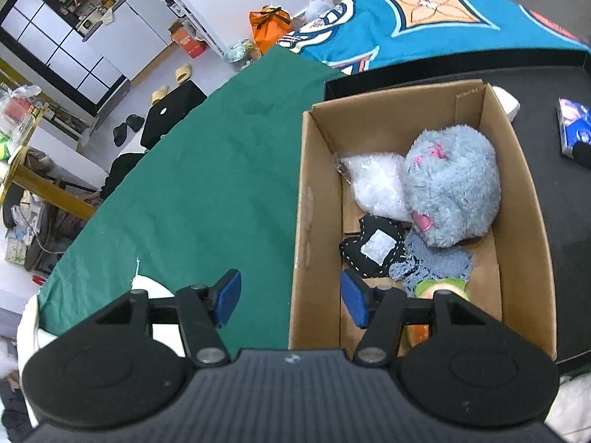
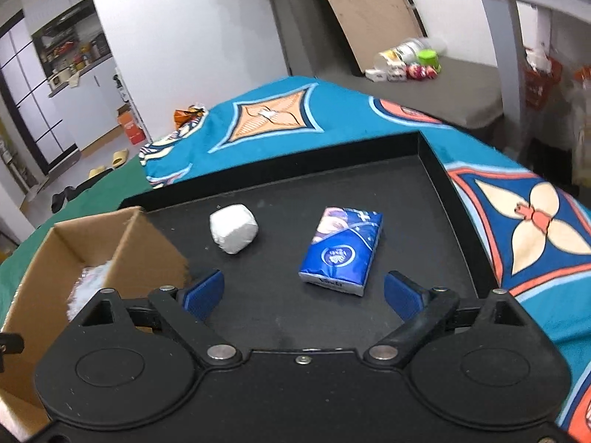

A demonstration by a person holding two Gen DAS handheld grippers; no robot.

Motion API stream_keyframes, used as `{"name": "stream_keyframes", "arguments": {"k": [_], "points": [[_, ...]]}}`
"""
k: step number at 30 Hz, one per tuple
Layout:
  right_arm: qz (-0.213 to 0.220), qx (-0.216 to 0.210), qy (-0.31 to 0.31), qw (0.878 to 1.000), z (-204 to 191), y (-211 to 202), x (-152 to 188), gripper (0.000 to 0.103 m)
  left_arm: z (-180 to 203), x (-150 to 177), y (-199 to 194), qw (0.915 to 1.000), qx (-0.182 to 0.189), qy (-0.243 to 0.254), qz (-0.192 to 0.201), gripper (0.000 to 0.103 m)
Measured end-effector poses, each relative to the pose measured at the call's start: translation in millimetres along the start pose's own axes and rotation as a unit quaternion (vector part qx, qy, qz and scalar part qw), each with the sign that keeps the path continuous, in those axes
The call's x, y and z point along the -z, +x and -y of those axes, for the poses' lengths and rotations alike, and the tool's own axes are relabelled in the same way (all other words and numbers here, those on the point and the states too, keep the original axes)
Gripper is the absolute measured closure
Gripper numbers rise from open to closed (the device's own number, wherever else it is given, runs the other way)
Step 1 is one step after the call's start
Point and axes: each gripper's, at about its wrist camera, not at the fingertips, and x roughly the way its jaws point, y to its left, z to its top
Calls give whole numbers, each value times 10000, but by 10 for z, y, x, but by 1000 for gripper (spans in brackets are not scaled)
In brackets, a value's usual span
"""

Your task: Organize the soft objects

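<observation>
- The left claw (image 1: 291, 301) stands partly open with nothing between its blue pads; one pad hangs over the green cloth (image 1: 207, 184), the other over the near end of the cardboard box (image 1: 317, 199)
- Inside the box lie a fluffy grey-blue plush toy (image 1: 452, 188), a white bagged bundle (image 1: 376, 184) touching it, a black stitched pouch (image 1: 373, 247) and a blue-grey knitted piece (image 1: 439, 262); a green-and-orange item sits half hidden behind the claw
- The right claw (image 2: 303, 295) is spread wide and empty above the black tray (image 2: 424, 199)
- A blue tissue pack (image 2: 341, 249) lies flat on the tray just ahead of this claw, nearer its right-hand pad, not touched by either pad
- A white wrapped lump (image 2: 233, 228) rests on the tray beside the pack, between it and the box
- The box stands at the tray's left, where tray meets green cloth
- A teal patterned blanket (image 2: 280, 118) covers the bench beyond and beside the tray
</observation>
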Motion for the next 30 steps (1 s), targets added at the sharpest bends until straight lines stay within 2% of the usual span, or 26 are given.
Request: {"name": "stream_keyframes", "arguments": {"k": [11,17,19,20,21,23,30], "points": [[-141,49,172,9997,142,306,-60,9,169,-74,67,9988,-356,257,-200,43],[-136,155,45,9998,153,429,-84,10,220,-93,113,9981,-422,356,-279,43],[-170,82,170,9997,182,472,-102,15,205,-94,112,9982,-417,329,-274,43],[-180,61,182,9997,188,488,-104,20,193,-94,109,9983,-413,309,-266,43],[-182,69,179,9997,196,501,-102,32,179,-95,110,9984,-405,290,-260,43],[-192,235,170,9994,223,508,-86,49,166,-89,112,9987,-368,260,-249,43],[-307,359,93,9988,259,421,-51,50,107,-39,65,9993,-326,169,-121,43]]}}
